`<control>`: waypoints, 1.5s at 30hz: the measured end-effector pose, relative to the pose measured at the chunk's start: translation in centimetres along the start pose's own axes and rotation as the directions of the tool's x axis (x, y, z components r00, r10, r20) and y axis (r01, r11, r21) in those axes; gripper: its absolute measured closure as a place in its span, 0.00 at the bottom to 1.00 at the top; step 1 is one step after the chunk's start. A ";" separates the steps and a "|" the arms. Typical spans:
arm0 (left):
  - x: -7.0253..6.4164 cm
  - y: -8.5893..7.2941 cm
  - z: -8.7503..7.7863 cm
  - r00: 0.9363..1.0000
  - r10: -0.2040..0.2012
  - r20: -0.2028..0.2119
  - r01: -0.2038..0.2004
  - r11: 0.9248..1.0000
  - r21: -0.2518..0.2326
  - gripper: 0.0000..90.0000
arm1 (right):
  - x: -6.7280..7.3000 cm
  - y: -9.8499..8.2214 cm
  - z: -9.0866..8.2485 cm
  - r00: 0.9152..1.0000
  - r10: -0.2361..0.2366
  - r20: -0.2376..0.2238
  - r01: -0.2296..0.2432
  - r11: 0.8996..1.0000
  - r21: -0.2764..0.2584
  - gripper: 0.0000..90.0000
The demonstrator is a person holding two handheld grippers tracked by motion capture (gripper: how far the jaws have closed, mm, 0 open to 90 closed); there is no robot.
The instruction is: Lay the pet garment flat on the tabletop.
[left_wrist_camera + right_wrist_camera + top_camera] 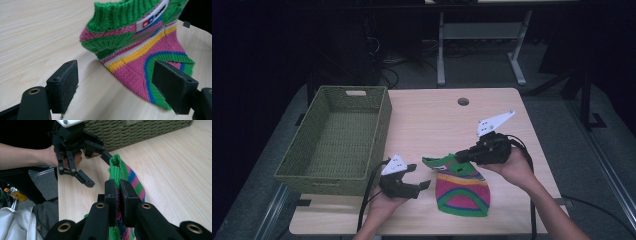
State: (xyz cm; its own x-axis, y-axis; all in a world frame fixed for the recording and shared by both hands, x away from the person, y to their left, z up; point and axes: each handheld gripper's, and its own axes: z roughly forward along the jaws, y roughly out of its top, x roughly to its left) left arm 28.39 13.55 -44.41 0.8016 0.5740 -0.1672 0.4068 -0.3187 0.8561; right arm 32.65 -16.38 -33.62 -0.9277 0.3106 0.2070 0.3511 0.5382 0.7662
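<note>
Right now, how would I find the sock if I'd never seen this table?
Start at the wooden table with the big green basket on its left side. Look right of the basket, near the front edge: the sock lies there, its cuff pinched by the right gripper. It is the only bright thing, striped pink, green, yellow and blue.

High view: from above the person's side, facing forward and down on the whole table (427, 112).
Left gripper view: low and close, facing the sock (140, 50).
Right gripper view: close, facing the basket (130, 130).
Shared: sock, tabletop.
</note>
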 end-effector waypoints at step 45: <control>0.9 4.1 2.8 0.984 0.179 0.012 -0.179 0.984 -0.006 0.92 | -1.7 -0.9 -2.9 0.997 0.010 0.075 -0.009 1.000 -0.006 0.94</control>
State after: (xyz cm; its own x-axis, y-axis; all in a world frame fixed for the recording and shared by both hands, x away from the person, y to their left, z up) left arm 31.95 10.67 -42.41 0.8665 0.4988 -0.0167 0.2539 -0.4117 0.8752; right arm 33.54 -19.63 -32.90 -0.9123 0.3735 0.1682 0.3588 0.5306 0.7680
